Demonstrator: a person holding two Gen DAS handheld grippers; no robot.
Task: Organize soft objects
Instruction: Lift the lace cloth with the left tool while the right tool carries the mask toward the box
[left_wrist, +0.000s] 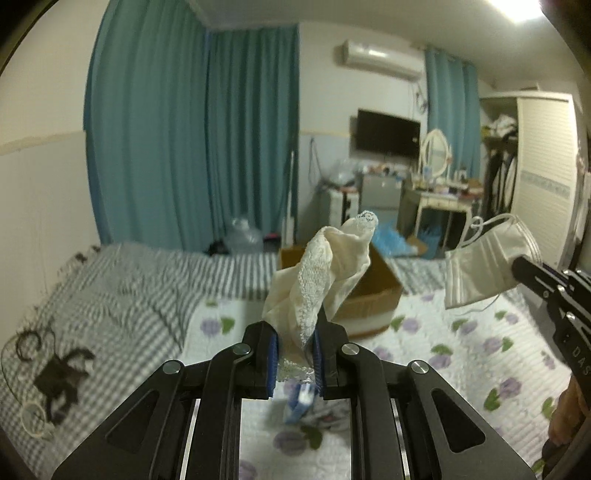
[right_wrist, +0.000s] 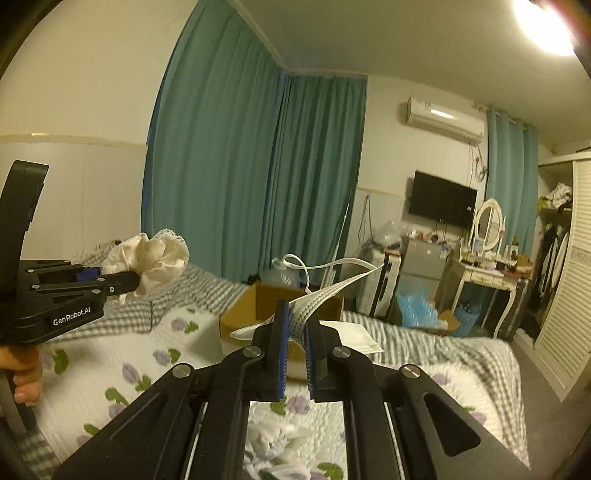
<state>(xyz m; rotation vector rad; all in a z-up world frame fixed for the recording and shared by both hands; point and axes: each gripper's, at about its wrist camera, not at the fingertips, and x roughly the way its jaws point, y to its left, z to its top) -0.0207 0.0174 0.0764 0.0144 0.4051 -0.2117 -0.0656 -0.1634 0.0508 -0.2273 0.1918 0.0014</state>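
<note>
My left gripper (left_wrist: 294, 341) is shut on a cream lace-trimmed cloth (left_wrist: 317, 275), held up above the bed; it also shows in the right wrist view (right_wrist: 155, 264). My right gripper (right_wrist: 295, 332) is shut on a white pleated face mask (right_wrist: 317, 297), held in the air; in the left wrist view the mask (left_wrist: 484, 264) hangs from the right gripper (left_wrist: 517, 264) at the right. An open cardboard box (left_wrist: 369, 295) sits on the bed ahead of both grippers, and it shows in the right wrist view (right_wrist: 240, 314).
The bed has a floral quilt (left_wrist: 461, 350) and a grey striped blanket (left_wrist: 122, 288). Black and white hair ties (left_wrist: 55, 373) lie at the left. A blue and white item (left_wrist: 301, 400) lies under my left gripper. White mask (right_wrist: 360, 334) rests near the box.
</note>
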